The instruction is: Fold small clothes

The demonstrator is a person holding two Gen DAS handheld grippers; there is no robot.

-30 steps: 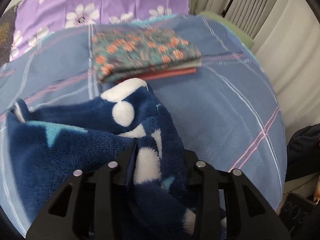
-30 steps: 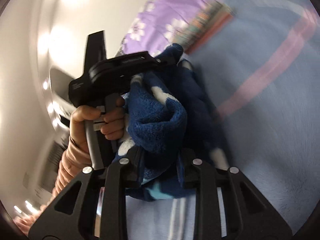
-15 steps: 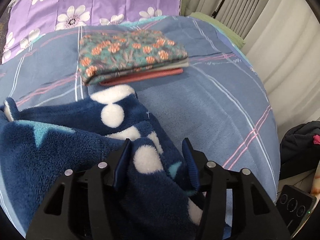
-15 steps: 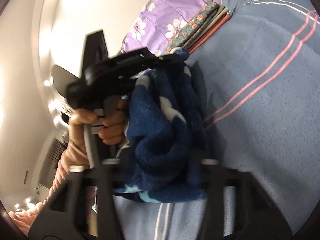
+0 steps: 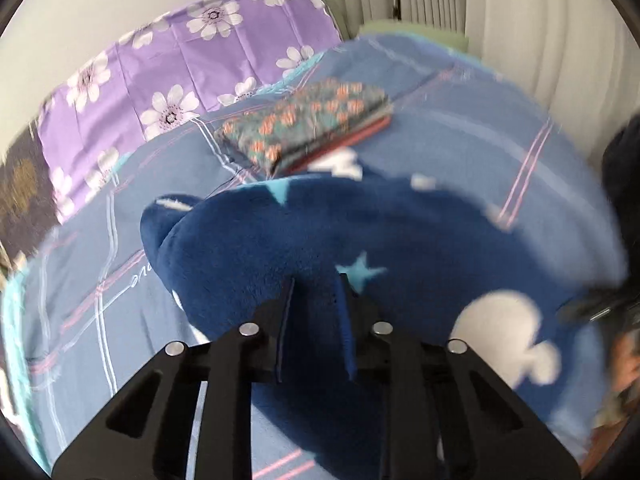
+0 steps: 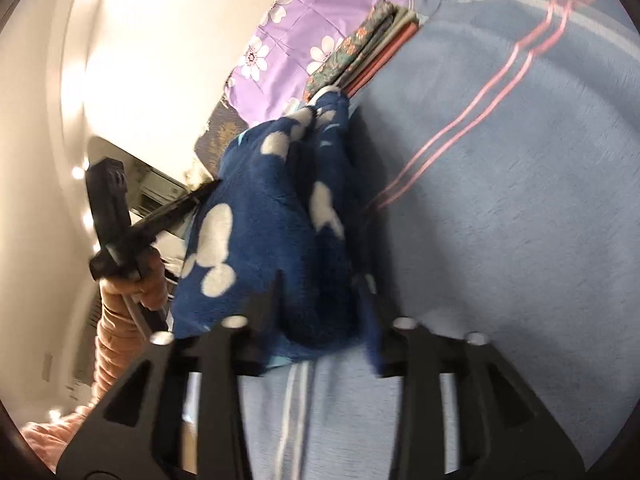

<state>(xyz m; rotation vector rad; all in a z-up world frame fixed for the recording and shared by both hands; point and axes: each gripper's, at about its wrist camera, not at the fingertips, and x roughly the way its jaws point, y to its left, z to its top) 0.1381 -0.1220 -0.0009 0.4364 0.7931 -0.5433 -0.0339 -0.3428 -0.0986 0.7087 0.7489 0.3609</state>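
Note:
A navy fleece garment with white mouse-head shapes and light blue stars hangs lifted above the blue plaid bed. My left gripper is shut on one edge of it. My right gripper is shut on another edge of the garment, which bunches between the fingers. The left gripper and the hand holding it show at the left of the right wrist view, with the fleece stretched between the two grippers.
A folded floral cloth stack lies on the bed behind the fleece; it also shows in the right wrist view. A purple flowered pillow lies at the bed's head. Curtains hang at the right.
Both grippers have moved apart, spreading the fleece wider between them. The left gripper has tilted up and swung, so the garment is stretched out rather than bunched.

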